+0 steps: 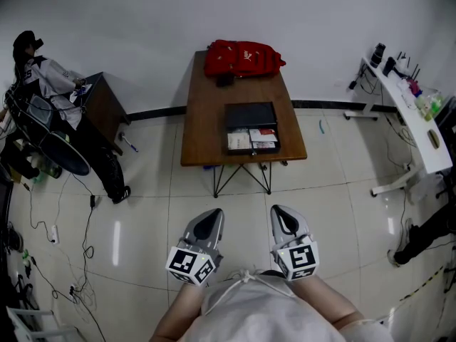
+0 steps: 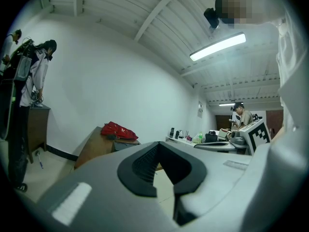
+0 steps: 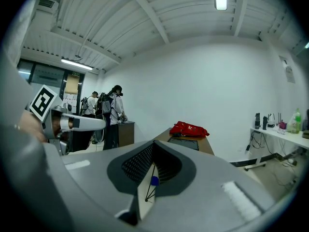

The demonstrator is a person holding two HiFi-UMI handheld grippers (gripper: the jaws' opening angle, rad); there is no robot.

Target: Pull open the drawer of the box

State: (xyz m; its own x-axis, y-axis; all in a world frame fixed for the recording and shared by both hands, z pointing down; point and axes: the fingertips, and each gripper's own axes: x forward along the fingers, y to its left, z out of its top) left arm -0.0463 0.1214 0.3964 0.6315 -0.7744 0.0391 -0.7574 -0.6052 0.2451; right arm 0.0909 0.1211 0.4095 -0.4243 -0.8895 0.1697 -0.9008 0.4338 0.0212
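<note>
Far from the table (image 1: pixel 203 130), left gripper (image 1: pixel 212 213) and right gripper (image 1: pixel 278 209) hang closed, empty; the light-looking drawer (image 1: pixel 253 141) of the box (image 1: pixel 249 114) wants a front-edge grip.

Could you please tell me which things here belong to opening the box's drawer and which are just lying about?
For the job: black flat box; its pull-out drawer; brown wooden table under it.
Lying about: red fabric bag; small black object beside it; long white desk at the right.
</note>
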